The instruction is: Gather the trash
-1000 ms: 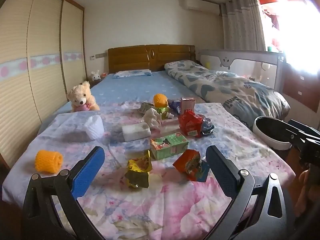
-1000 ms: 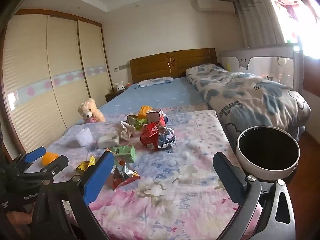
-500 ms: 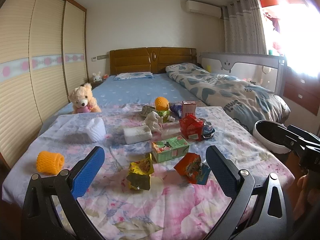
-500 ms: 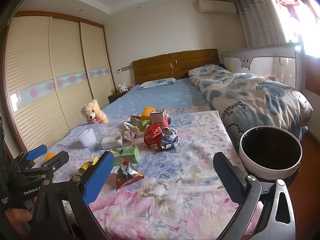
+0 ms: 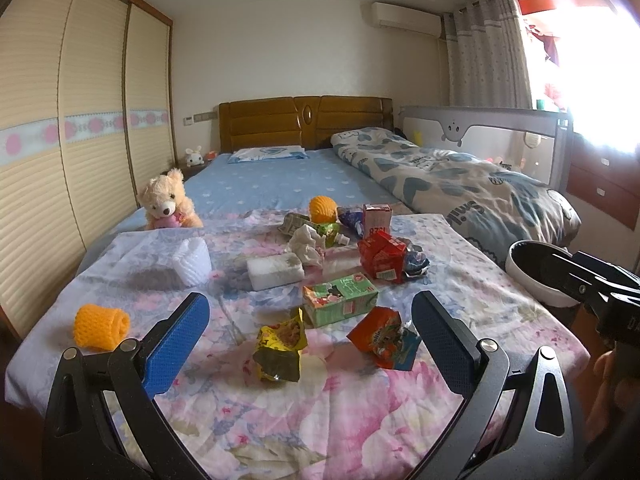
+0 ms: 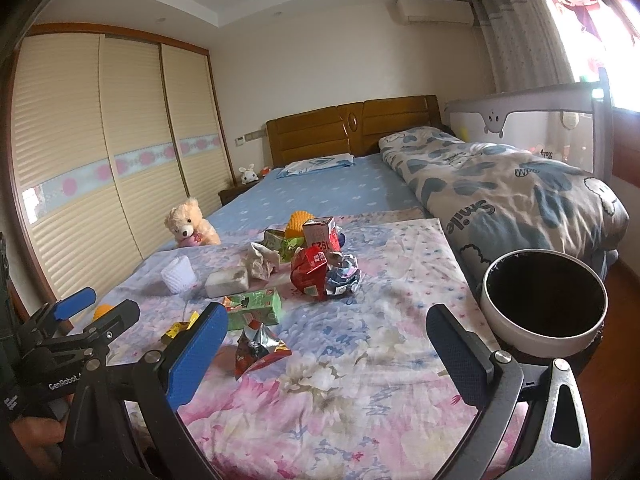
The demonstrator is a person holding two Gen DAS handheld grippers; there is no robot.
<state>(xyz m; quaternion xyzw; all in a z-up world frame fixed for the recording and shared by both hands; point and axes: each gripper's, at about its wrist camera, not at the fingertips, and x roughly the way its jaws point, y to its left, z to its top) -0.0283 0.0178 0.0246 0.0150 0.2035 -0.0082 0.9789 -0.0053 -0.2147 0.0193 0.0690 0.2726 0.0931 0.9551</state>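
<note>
Trash lies on the floral sheet (image 5: 280,420) at the bed's foot: a yellow wrapper (image 5: 280,344), a red wrapper (image 5: 384,338), a green carton (image 5: 340,304), a red carton (image 5: 382,256), a white foam block (image 5: 275,274), crumpled paper (image 5: 306,244) and orange foam nets (image 5: 100,326). My left gripper (image 5: 310,344) is open and empty, hovering before the wrappers. My right gripper (image 6: 324,356) is open and empty above the sheet, near the red wrapper (image 6: 256,346). A white bin (image 6: 544,302) with a black liner stands at the bed's right side.
A teddy bear (image 5: 168,204) sits at the bed's left edge. A rolled quilt (image 5: 460,184) lies along the right side. Wardrobe doors (image 5: 60,140) line the left wall. A white foam net (image 5: 192,260) lies left of the foam block.
Both grippers have tilted up and drawn back slightly, so the trash sits lower in both views. Nothing was picked up; both stay open.
</note>
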